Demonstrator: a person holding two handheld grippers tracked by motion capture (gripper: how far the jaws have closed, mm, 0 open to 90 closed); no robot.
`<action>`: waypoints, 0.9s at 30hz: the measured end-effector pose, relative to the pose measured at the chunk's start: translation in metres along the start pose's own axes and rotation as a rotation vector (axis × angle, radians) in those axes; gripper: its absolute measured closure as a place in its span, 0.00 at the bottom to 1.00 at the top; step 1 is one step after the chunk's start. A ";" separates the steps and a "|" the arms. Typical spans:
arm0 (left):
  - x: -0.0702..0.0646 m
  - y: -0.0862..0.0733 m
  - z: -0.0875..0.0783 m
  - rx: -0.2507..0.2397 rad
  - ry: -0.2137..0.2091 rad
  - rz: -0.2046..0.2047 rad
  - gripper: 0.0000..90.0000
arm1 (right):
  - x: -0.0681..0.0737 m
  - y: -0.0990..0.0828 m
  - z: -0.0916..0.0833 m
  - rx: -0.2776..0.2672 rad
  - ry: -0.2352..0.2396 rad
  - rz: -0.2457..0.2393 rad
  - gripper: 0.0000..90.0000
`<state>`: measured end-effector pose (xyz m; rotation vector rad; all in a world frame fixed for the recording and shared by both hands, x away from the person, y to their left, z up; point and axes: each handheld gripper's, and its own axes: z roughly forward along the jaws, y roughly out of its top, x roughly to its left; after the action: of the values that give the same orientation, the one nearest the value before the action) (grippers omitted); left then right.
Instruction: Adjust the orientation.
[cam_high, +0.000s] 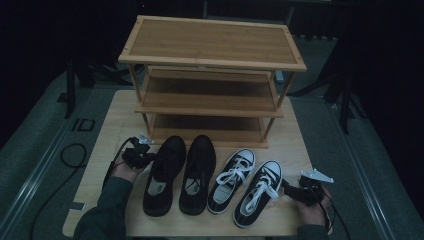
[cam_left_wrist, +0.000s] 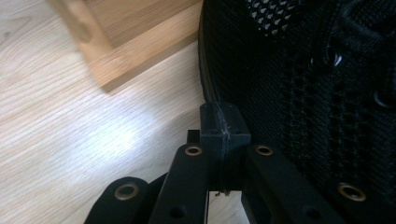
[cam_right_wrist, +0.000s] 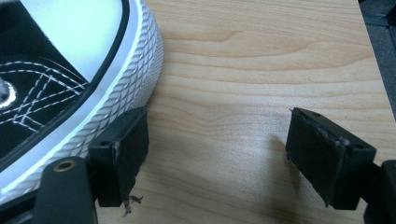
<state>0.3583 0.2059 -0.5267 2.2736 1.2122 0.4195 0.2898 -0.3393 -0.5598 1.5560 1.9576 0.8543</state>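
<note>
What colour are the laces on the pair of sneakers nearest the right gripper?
White laces, best in the high view.

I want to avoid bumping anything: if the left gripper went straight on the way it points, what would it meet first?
Probably the black shoe: the shut left gripper already sits at its sole edge. The wooden rack lies farther on, though depth is unclear.

Left hand-held gripper (cam_high: 136, 156): black body, grey three-cornered plate on top, black cable trailed off its rear. Right hand-held gripper (cam_high: 300, 192): same black build, pale grey plate, thin cable. Jaw links black with brass-ringed holes; blocky black pads, edges frayed. Left forearm wore dark grey-green sleeve (cam_high: 102, 212); right cuff similar.
</note>
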 end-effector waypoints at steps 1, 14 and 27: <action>-0.001 0.001 0.000 0.003 0.005 0.005 1.00 | 0.000 0.000 0.000 0.000 0.000 0.000 0.23; 0.005 0.003 -0.001 0.013 -0.015 -0.013 0.92 | 0.000 0.000 0.000 0.000 0.000 0.000 0.23; 0.010 0.007 -0.021 0.038 -0.098 0.016 0.77 | 0.000 0.000 0.000 -0.001 0.000 -0.001 0.23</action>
<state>0.3576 0.2172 -0.5057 2.3090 1.1634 0.2893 0.2898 -0.3393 -0.5598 1.5544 1.9579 0.8545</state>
